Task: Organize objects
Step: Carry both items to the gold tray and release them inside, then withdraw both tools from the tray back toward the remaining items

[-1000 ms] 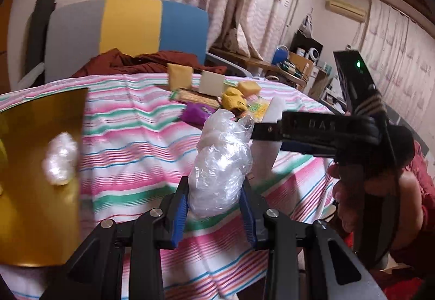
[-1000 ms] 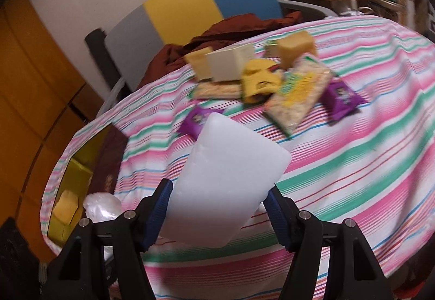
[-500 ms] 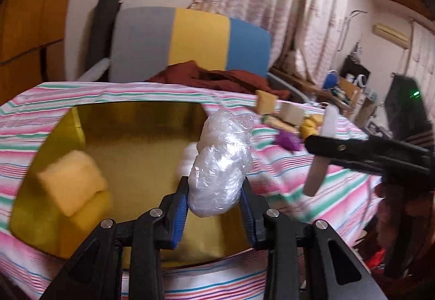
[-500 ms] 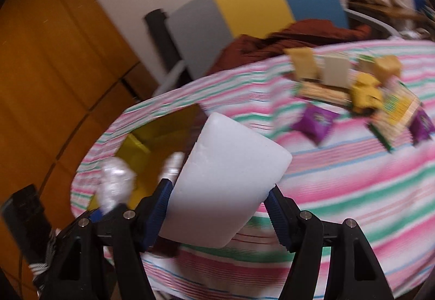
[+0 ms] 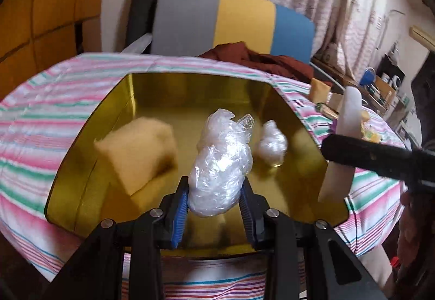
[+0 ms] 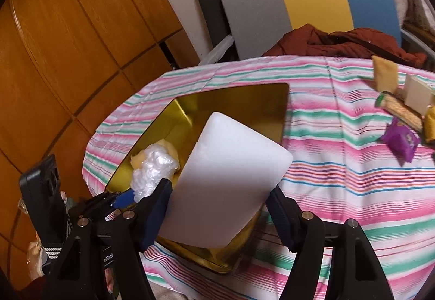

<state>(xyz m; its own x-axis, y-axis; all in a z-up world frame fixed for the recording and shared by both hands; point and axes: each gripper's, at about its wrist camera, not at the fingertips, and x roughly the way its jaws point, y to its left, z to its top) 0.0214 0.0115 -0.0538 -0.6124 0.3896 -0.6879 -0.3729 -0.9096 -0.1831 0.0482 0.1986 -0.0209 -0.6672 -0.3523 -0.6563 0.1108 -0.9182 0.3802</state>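
While above tin: both loads carried for dropping inside.
Left gripper (image 5: 214,200): clenched on plastic wad (image 5: 220,169).
Right gripper (image 6: 220,207): gripping white foam slab (image 6: 225,183).
Gold tin (image 5: 190,90): holding sponge block (image 5: 136,153).

Tray (image 5: 89,136) on table (image 5: 40,109), near its front-left edge; chair (image 5: 231,22) behind table w/ garment (image 5: 258,58) heaped on seat. In tray: foam cube (image 5: 136,153) at left, small wrap ball (image 5: 272,142) at right. Larger wrap bundle (image 5: 220,172) between pads of left gripper (image 5: 214,207), above tray centre. Foam slab (image 6: 225,185) between pads of right gripper (image 6: 220,215), over tray's right side. Snack packs and blocks (image 6: 399,109) clustered on table well right of tray, toward the back
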